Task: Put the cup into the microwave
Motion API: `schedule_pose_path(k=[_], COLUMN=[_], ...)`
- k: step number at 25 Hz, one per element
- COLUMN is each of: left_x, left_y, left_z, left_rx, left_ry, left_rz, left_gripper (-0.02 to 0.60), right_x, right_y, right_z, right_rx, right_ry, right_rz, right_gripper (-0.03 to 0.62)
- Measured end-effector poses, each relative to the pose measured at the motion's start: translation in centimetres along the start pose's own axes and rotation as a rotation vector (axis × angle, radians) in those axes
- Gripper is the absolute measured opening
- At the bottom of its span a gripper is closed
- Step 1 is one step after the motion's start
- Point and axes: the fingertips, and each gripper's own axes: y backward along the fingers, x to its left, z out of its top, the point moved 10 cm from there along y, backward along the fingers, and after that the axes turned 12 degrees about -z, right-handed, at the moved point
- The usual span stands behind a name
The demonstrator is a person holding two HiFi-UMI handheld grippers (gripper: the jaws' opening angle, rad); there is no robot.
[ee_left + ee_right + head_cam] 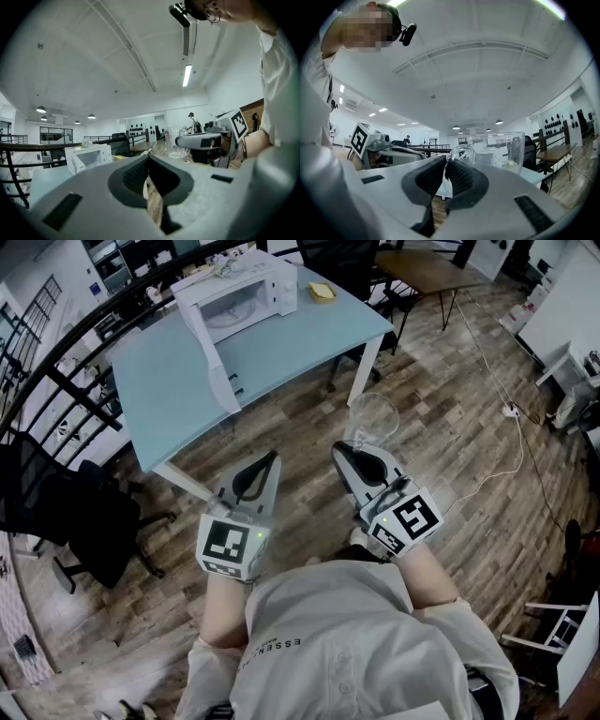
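A clear glass cup point(373, 418) with a handle hangs above the wooden floor, in front of the table's near corner. My right gripper point(345, 446) is shut on its handle; in the right gripper view the cup point(499, 151) stands upright just past the jaws point(447, 174). The white microwave point(239, 296) sits at the far side of the light blue table point(291, 352) with its door point(211, 357) swung open toward me. My left gripper point(273, 458) is beside the right one, shut and empty; its own view shows the jaws point(152, 190) together, with the microwave point(89, 158) far off at left.
A yellow pad point(322, 292) lies on the table right of the microwave. A black office chair point(80, 507) stands at left by a dark railing point(56, 381). A white cable point(511, 442) runs over the floor at right. Another chair point(337, 263) and a brown table point(427, 273) are beyond.
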Motion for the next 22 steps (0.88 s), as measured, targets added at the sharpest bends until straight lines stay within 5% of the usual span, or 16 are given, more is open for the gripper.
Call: schedule_pose_path(k=[22], left_x=[3.5], left_y=[-3.2], left_z=[-1.4], left_rx=[0.005], left_ry=[0.055], left_rz=[0.010], left_gripper=[0.002], right_x=[-3.4], right_y=[-3.6], right_z=[-1.4], right_rx=[0.030], right_ry=[-0.041], right_rz=[0.009], right_gripper=[0.025])
